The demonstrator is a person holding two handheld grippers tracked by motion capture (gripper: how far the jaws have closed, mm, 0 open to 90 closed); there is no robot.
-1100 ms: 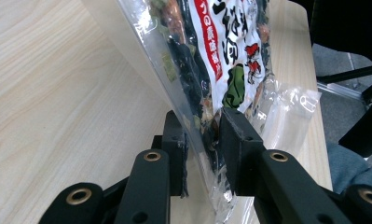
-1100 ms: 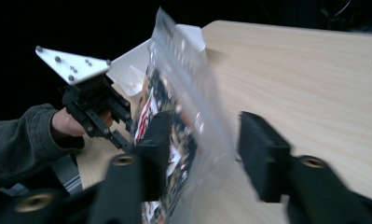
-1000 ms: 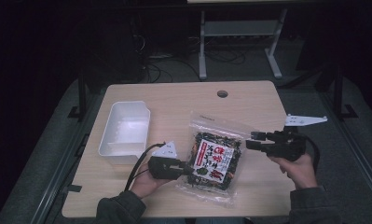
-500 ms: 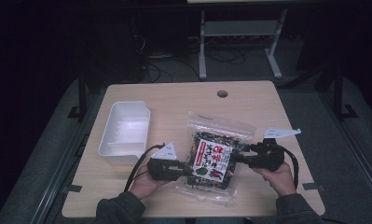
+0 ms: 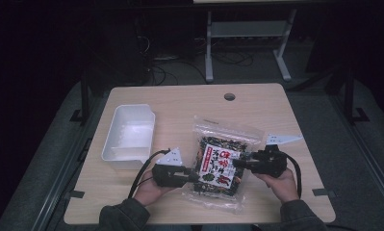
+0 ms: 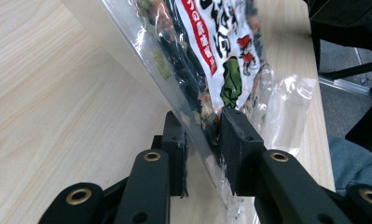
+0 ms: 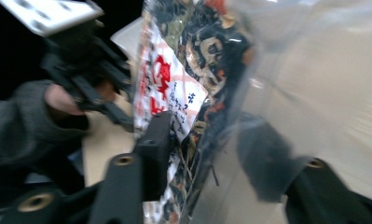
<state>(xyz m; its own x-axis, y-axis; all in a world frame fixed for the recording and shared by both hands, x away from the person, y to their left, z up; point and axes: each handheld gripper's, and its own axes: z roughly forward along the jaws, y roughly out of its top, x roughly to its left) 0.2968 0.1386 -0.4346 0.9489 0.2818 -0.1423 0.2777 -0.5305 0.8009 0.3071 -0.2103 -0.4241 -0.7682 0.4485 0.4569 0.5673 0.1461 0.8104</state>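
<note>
A clear bag of dark snack mix [image 5: 221,161] with a red-and-white label lies in the middle of the table, near its front edge. My left gripper [image 5: 195,177] is shut on the bag's left edge. In the left gripper view my left gripper [image 6: 204,130] pinches the clear film, and the bag [image 6: 207,42] rises tilted off the wood. My right gripper [image 5: 237,162] is at the bag's right edge. Its jaws have just been closing. In the right gripper view my right gripper [image 7: 207,149] has the bag [image 7: 193,70] between its jaws, the far jaw blurred behind clear film.
A white plastic tray [image 5: 110,139] stands on the left part of the wooden table [image 5: 180,106]. A round cable hole [image 5: 229,96] sits near the table's far edge. Dark floor and a metal frame lie beyond the table.
My right gripper came down and leftwards from beside the bag to its right edge, with its jaws now around the bag. My left gripper kept its hold and stayed in place.
</note>
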